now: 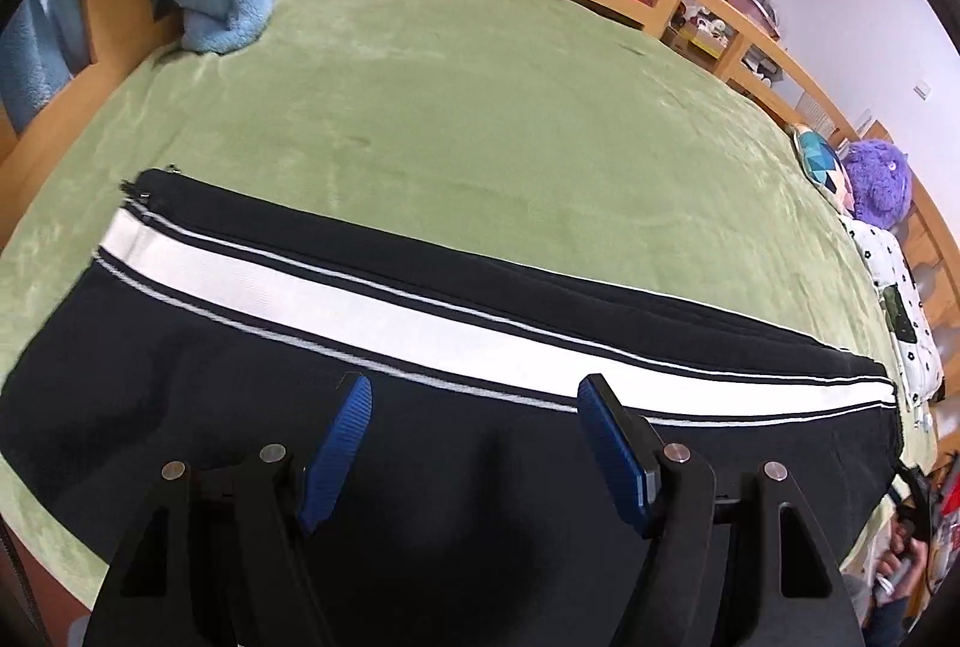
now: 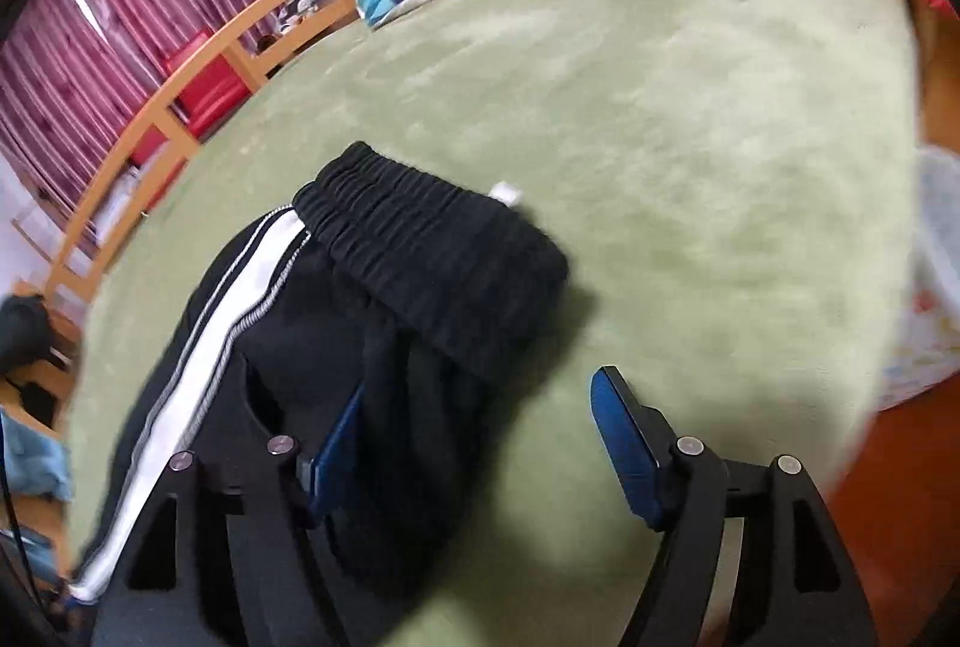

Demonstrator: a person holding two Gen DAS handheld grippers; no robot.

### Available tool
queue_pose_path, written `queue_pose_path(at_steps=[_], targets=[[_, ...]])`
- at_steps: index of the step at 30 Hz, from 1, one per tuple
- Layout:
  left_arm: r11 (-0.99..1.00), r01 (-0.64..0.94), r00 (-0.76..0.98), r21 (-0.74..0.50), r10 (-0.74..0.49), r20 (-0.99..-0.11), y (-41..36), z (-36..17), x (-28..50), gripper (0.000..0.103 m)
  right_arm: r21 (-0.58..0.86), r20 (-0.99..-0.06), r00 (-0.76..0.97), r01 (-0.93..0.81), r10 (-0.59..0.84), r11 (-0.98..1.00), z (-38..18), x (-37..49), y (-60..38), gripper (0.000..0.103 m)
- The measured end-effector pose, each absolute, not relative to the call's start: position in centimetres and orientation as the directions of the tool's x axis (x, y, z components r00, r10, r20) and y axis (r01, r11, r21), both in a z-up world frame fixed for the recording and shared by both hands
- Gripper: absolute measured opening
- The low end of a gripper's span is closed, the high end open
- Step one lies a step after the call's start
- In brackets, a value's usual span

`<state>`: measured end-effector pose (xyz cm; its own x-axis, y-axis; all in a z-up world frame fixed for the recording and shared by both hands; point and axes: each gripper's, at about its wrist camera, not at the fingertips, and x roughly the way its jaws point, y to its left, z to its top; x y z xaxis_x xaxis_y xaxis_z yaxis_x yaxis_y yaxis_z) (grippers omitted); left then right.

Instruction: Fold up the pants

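While pants point(image 1: 420, 407) lie flat on green bed point(image 1: 480, 137), my left claw point(image 1: 474, 395) and right claw point(image 2: 480, 395) hover wide open, empty. Pinch waistband point(image 2: 432, 251) and far cuff point(image 1: 150, 191) squarely, fold evenly.

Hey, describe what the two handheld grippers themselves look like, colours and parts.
Both the left gripper and right gripper look alike: matte black plastic linkage arms with triangular cutouts, round silver pivot pins, and two ribbed blue finger pads. No sleeves or markings show.
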<state>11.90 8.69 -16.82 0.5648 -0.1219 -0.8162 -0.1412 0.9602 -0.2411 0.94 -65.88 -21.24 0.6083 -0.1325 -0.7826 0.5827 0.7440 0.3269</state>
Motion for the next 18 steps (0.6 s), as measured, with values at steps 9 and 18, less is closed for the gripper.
queue_pose_path(at_steps=[9,18], targets=[[0.944,-0.167,0.546,-0.284,-0.151,-0.824,11.3,-18.5,11.4,0.069,0.173,-0.699,0.714,0.216,-0.035,0.961,-13.0,7.1,-50.3,0.069],[0.972,-0.160,0.494,-0.174,-0.074,-0.866,13.6,-19.7,10.8,0.068,0.157,-0.731,0.632,-0.212,0.258,0.965,-15.9,16.3,-33.4,0.064]])
